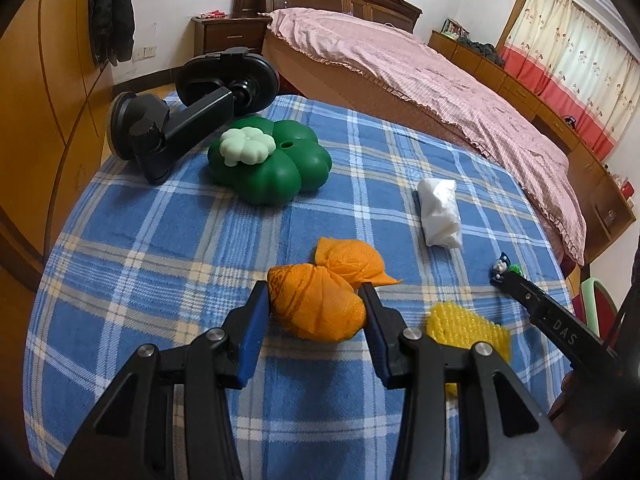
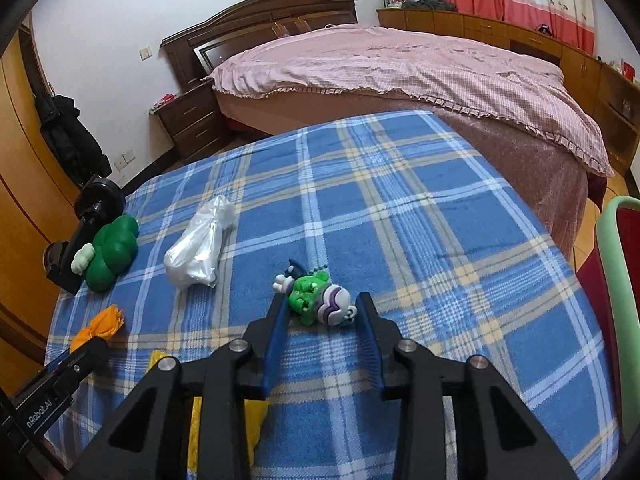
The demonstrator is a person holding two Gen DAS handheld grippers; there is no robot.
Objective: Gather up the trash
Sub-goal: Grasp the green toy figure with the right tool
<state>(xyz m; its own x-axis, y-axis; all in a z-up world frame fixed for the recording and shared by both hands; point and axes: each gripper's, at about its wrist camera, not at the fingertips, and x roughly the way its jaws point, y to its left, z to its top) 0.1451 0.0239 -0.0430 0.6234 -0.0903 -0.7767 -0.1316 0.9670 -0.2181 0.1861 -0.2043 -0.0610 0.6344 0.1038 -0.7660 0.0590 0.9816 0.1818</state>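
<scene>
On the blue plaid tablecloth (image 1: 160, 240) lies an orange mesh wrapper (image 1: 320, 304). My left gripper (image 1: 314, 306) is open, its jaws on either side of the wrapper's near lump. A yellow mesh piece (image 1: 464, 328) lies just right of it. A crumpled white plastic bag (image 1: 440, 212) lies farther right; it also shows in the right wrist view (image 2: 200, 244). My right gripper (image 2: 322, 312) is open with a small green and purple toy figure (image 2: 320, 300) between its fingertips.
A green clover-shaped container with a pale clover lid (image 1: 268, 160) and a black suction phone mount (image 1: 188, 104) sit at the far left of the table. A bed with a pink cover (image 1: 440, 80) stands behind. A red chair with a green rim (image 2: 616, 280) is at the right.
</scene>
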